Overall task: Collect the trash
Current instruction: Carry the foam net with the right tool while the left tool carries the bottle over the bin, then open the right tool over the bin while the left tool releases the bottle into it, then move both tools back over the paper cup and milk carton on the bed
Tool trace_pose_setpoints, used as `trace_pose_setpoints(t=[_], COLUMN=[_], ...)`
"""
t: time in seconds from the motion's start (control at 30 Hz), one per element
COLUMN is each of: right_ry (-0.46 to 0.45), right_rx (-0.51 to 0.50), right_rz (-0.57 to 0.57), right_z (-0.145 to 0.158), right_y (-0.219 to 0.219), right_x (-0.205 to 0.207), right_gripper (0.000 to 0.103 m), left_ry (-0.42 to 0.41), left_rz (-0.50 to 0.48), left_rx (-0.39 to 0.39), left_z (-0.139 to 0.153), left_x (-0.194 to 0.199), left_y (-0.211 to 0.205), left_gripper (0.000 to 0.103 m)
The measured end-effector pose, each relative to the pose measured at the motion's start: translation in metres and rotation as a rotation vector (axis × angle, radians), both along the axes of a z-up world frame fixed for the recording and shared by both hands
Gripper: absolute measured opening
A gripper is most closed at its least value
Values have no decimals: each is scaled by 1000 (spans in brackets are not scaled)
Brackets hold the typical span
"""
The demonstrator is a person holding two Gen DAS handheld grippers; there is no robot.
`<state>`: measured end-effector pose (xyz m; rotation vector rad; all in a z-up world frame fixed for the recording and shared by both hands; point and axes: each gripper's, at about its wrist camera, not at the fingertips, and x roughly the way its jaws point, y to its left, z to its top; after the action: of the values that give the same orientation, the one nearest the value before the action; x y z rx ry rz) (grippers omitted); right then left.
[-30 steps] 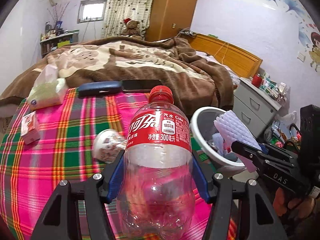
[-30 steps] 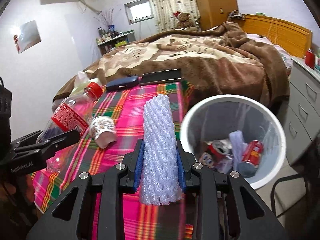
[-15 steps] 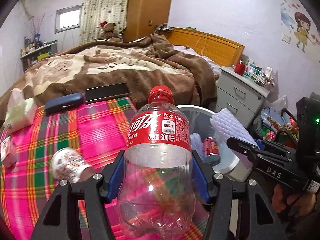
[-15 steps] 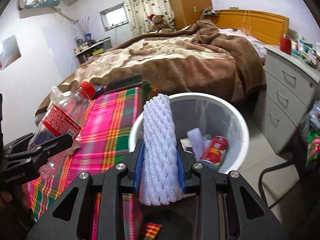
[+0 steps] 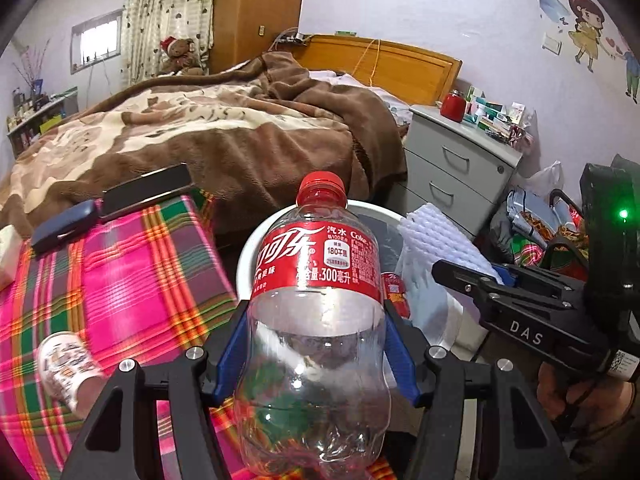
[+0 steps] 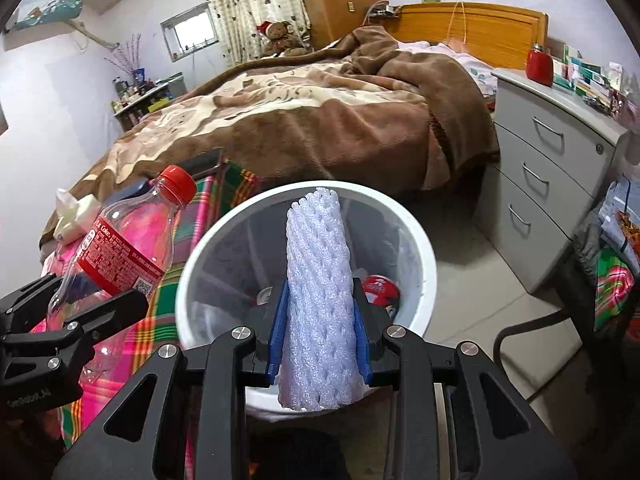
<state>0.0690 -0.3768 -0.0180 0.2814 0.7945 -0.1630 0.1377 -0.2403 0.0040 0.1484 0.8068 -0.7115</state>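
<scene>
My left gripper (image 5: 316,344) is shut on an empty clear cola bottle (image 5: 316,320) with a red label and cap, held upright at the edge of the plaid table. Behind the bottle shows the rim of the white trash bin (image 5: 248,256). My right gripper (image 6: 319,332) is shut on a white foam net sleeve (image 6: 318,304), held upright over the open white trash bin (image 6: 424,264). A red can (image 6: 380,290) and other trash lie inside the bin. The left gripper with the bottle (image 6: 128,248) appears at the left of the right wrist view.
A crumpled patterned paper cup (image 5: 68,364) lies on the plaid tablecloth (image 5: 132,280). A dark case (image 5: 64,224) and a black flat box (image 5: 148,190) sit at the table's far edge. A bed (image 6: 320,112) stands behind, grey drawers (image 6: 552,168) at the right.
Both grippers have moved right, off the table toward the bin. The foam sleeve now hangs over the bin's mouth, and the bottle stands in front of the bin's rim.
</scene>
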Motion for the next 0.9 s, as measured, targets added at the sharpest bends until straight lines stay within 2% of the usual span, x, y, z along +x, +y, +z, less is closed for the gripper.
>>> trace_pose_setpoints(t=[0.33, 0.4, 0.43, 0.47, 0.9], right_ry=[33, 30, 24, 21, 12], right_rx=[-8, -30, -40, -41, -18], right_rz=[6, 5, 7, 8, -21], right_z=[-14, -14, -13, -14, -9], right_y=[-13, -12, -11, -11, -10], right_x=[12, 12, 11, 10, 1], right_gripper=[33, 44, 57, 61, 61], left_ry=[46, 29, 28, 32, 7], left_rz=[5, 15, 16, 17, 54], left_rx=[18, 19, 18, 14, -10], left_z=[-21, -21, -21, -21, -5], left_x=[23, 24, 24, 25, 17], left_y=[-27, -27, -28, -26, -4], left_gripper=[62, 64, 65, 65, 65])
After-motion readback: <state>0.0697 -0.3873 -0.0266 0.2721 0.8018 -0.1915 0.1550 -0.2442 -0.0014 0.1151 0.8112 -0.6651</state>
